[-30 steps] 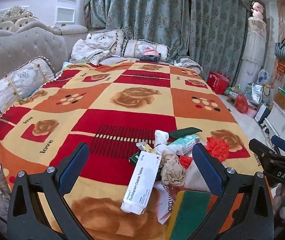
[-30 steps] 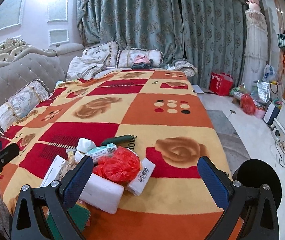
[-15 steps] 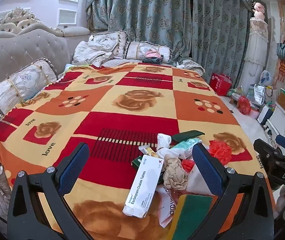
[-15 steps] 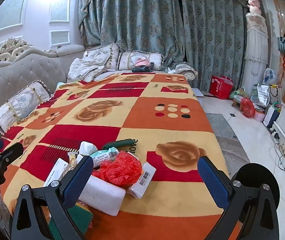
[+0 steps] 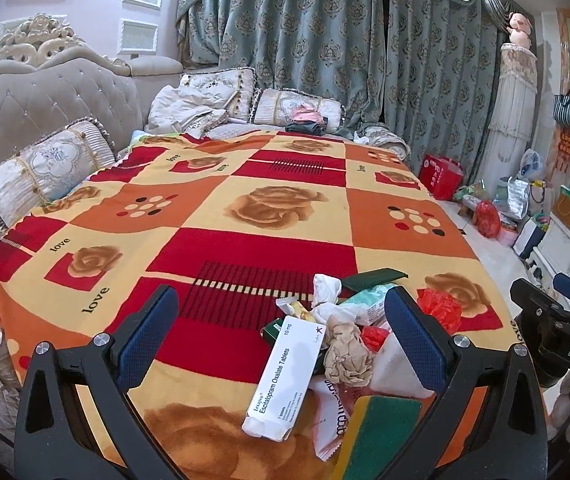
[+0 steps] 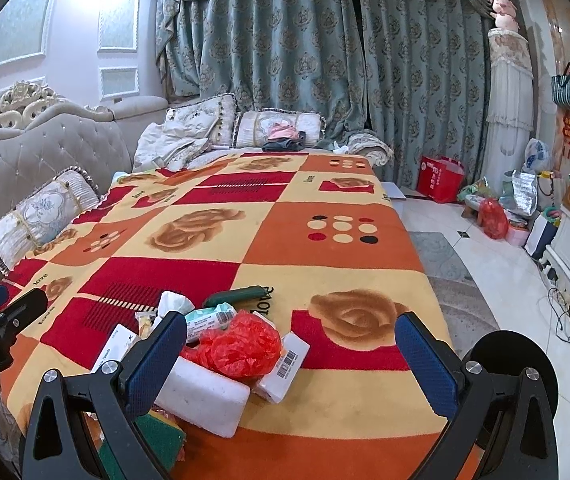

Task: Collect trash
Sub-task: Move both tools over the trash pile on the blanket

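Hovering: two tongs, both agape | tablet box [image 5: 285, 376] 1 | sponges [image 5: 377, 436] perhaps 2

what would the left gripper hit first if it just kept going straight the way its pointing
Probably the white cardboard tablet box, lying between the open fingers of the left gripper, just ahead of the crumpled brown paper ball. Depth is unclear, so the gripper might pass above both and meet the patterned blanket.
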{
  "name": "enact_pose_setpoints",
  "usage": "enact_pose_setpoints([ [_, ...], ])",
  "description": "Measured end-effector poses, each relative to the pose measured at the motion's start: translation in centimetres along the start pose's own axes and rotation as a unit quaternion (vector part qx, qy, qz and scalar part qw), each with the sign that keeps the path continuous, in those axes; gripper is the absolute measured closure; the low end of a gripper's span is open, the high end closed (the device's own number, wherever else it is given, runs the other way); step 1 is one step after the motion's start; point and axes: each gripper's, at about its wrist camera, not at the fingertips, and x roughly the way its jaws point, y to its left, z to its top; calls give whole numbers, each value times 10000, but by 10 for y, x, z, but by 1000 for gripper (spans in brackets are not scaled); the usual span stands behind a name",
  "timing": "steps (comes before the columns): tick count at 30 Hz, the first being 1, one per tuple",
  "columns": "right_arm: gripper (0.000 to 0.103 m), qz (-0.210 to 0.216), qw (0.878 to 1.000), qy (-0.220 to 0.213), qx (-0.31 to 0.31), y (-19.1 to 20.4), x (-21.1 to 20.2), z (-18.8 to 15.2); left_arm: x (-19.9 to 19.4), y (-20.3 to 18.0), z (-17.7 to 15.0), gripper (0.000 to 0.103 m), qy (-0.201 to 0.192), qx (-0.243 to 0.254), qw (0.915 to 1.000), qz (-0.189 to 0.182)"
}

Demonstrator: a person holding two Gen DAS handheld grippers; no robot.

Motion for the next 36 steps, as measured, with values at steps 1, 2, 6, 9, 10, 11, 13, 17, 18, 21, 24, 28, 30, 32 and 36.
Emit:
enact_pose_setpoints([
  [1, 0, -3, 10000, -4, 0, 0, 0, 0, 0, 0, 0, 1, 6, 4, 10000, 3],
  [2, 0, -3, 10000, -13, 3, -1, 0, 0, 1, -1, 0, 1, 15, 9, 10000, 9],
  [6, 0, 9, 10000, -23, 33, -1, 0, 0, 2, -2, 0, 1, 24, 38, 10000, 46],
  [9, 0, 17, 10000, -57, 37, -1, -1, 0, 2, -2, 0, 1, 8, 28, 10000, 51],
  [10, 0, 18, 10000, -72, 36, -1, -1, 1, 2, -2, 0, 1, 6, 24, 10000, 55],
  [11, 0, 16, 10000, -83, 32, -1, -2, 1, 3, -1, 0, 1, 8, 22, 10000, 50],
  [13, 0, 10, 9999, -106, 23, 0, -4, 1, 3, -1, 0, 1, 4, 20, 10000, 54],
  [17, 0, 18, 9999, -133, 14, 1, -6, 1, 2, 1, 3, 1, -48, 18, 9999, 95],
  [18, 0, 21, 9999, -135, 16, 1, -6, 2, 1, 2, 4, 1, -68, 14, 9999, 109],
  [21, 0, 37, 9999, -157, 13, 2, -7, 2, 0, 4, 6, 1, -116, 2, 9998, 134],
  [24, 0, 47, 9998, -175, 15, 3, -8, 3, -1, 5, 7, 1, -152, 4, 9998, 163],
  [28, 0, 45, 9998, -174, -15, 4, -9, 3, -3, 6, 8, 1, -198, 7, 9996, 188],
  [30, 0, 52, 9998, -164, -26, 4, -9, 2, -4, 6, 8, 1, -202, 7, 9996, 187],
  [32, 0, 60, 9999, -150, -17, 4, -9, 2, -5, 6, 8, 1, -200, 9, 9996, 188],
  [36, 0, 69, 9999, -132, -18, 4, -9, 2, -5, 6, 9, 1, -209, 2, 9996, 188],
])
